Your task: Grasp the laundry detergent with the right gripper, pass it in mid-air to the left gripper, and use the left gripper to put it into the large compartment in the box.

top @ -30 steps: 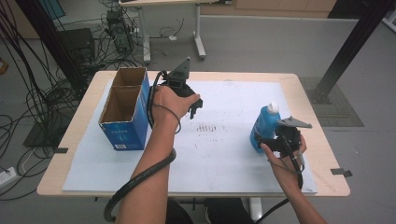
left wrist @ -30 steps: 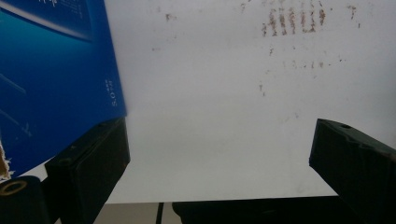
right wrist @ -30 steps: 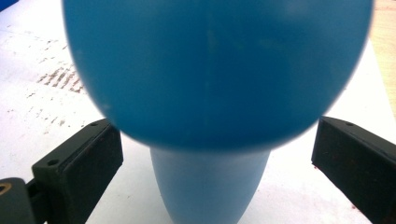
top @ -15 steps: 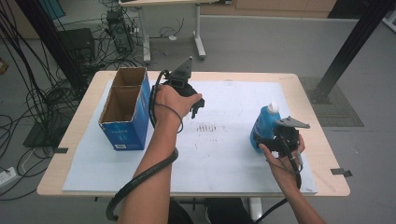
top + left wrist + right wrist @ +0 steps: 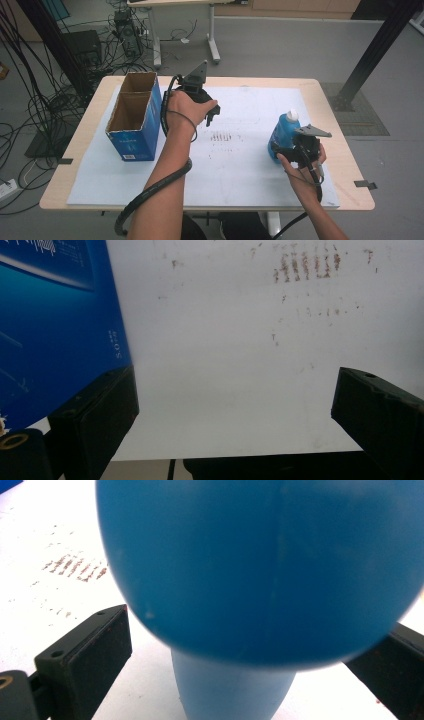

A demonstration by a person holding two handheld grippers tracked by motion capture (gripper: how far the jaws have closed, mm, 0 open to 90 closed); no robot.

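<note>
A blue plastic bottle (image 5: 283, 132) with a white cap stands on the white sheet at the right of the table. My right gripper (image 5: 286, 151) is low beside it, on the near side. In the right gripper view the bottle (image 5: 260, 570) sits between the two jaws, which stand wide apart and clear of its narrow lower part. My left gripper (image 5: 209, 113) hovers over the sheet just right of an open blue cardboard box (image 5: 131, 141). In the left gripper view its jaws stand wide apart around bare sheet, with the box wall (image 5: 55, 325) at the left.
A white sheet (image 5: 240, 175) covers most of the wooden table (image 5: 345, 200). Rows of brown marks (image 5: 223, 136) lie at its middle. The box has two open compartments. Cables, a desk frame and a black post stand on the floor beyond the table.
</note>
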